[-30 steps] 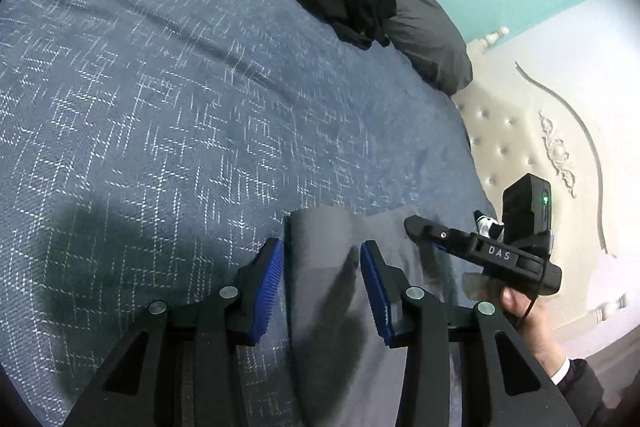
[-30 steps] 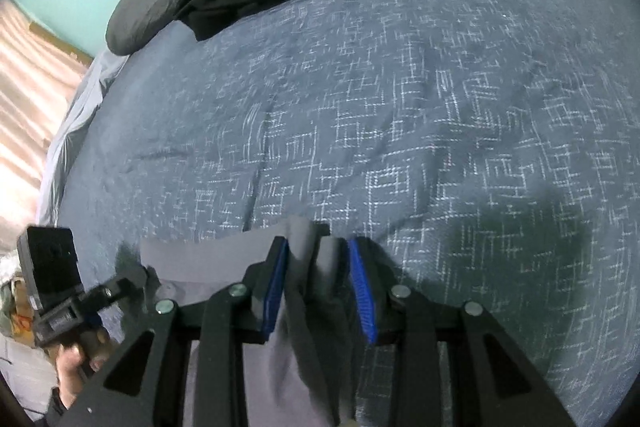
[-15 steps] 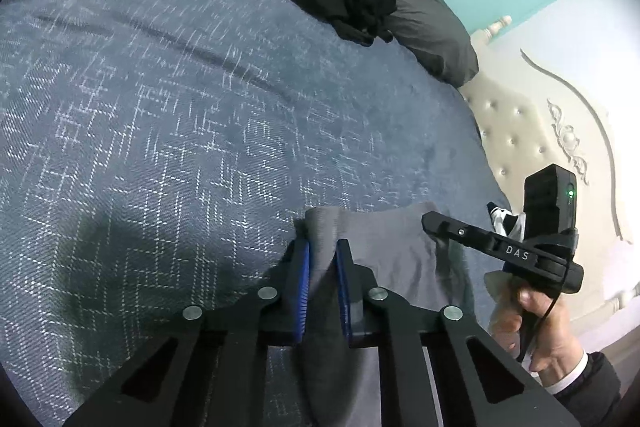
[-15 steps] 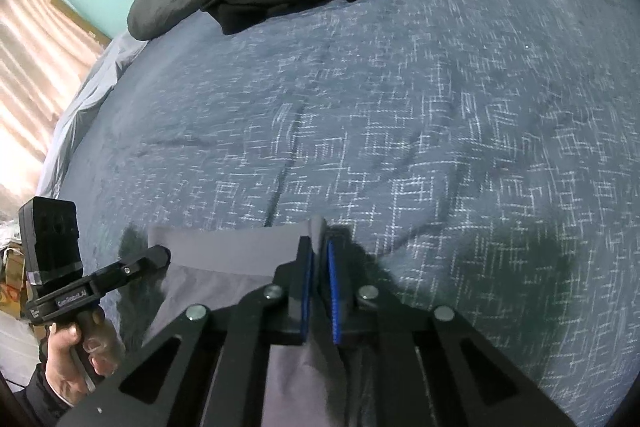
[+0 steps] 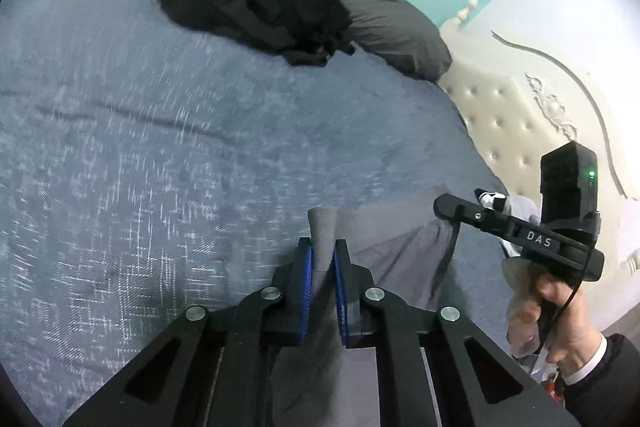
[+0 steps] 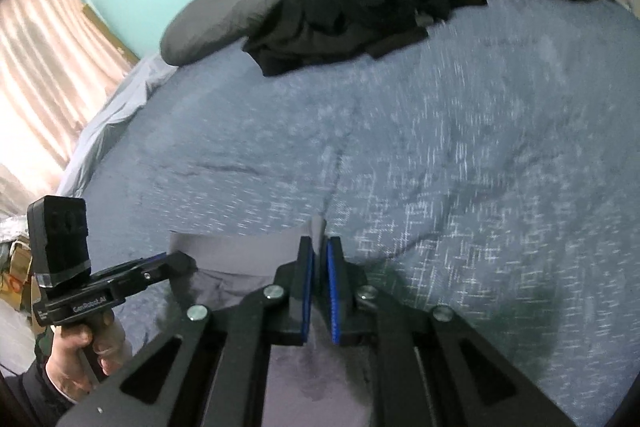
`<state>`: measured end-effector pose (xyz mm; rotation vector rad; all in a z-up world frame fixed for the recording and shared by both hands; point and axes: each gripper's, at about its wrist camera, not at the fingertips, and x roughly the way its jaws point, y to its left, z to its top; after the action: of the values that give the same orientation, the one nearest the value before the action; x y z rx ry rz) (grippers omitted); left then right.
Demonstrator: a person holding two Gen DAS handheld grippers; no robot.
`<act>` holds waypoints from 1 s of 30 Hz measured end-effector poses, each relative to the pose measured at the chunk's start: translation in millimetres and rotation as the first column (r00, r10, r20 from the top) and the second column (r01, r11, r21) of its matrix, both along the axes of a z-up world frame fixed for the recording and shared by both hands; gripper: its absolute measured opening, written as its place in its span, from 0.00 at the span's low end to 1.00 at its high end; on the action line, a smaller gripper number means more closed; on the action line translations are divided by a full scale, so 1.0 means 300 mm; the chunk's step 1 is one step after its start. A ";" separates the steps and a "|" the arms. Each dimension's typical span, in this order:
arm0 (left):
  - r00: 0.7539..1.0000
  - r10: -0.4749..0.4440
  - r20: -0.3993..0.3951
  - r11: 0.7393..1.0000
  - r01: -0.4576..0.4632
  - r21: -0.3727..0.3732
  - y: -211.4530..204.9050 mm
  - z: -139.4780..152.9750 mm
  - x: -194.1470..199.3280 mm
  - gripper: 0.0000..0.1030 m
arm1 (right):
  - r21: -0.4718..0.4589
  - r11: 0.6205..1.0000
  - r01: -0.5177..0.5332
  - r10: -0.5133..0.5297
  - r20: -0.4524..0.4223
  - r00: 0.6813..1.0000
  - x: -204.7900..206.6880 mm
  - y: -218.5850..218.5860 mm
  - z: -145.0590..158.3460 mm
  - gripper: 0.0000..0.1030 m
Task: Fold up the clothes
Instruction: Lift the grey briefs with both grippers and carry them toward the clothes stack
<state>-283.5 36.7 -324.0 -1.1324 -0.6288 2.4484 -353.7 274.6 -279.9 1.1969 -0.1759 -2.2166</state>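
The grey cloth (image 5: 384, 239) on the blue bed (image 5: 160, 147) was pinched by both the left gripper (image 5: 322, 251) and right gripper (image 6: 319, 247), while a white headboard (image 5: 516, 115) was seen only from the left and a curtain (image 6: 44, 59) only from the right.

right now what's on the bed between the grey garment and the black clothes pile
Nothing: only bare blue bedspread lies between the grey garment and the black clothes pile, clear in both wrist views.
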 end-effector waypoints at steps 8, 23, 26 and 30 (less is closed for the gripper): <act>0.996 -0.006 -0.090 0.999 0.001 -0.048 0.028 0.268 0.076 0.10 | -0.050 0.999 0.001 -0.006 -0.093 0.996 0.099 0.075 0.220 0.06; 0.967 -0.074 -0.244 0.993 0.047 -0.113 0.197 0.747 0.231 0.10 | -0.150 0.988 0.025 -0.068 -0.288 0.955 0.327 0.279 0.688 0.06; 0.960 -0.091 -0.266 0.991 0.060 -0.122 0.251 0.817 0.260 0.10 | -0.151 0.988 0.034 -0.081 -0.320 0.944 0.368 0.330 0.766 0.06; 0.950 -0.123 -0.286 0.987 0.086 -0.138 0.344 0.895 0.302 0.10 | -0.154 0.987 0.049 -0.102 -0.357 0.928 0.434 0.425 0.865 0.06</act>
<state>-193.0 139.8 -55.5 -0.7956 -0.3215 2.5219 -223.5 402.0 -20.5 0.6951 -0.2275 -2.4036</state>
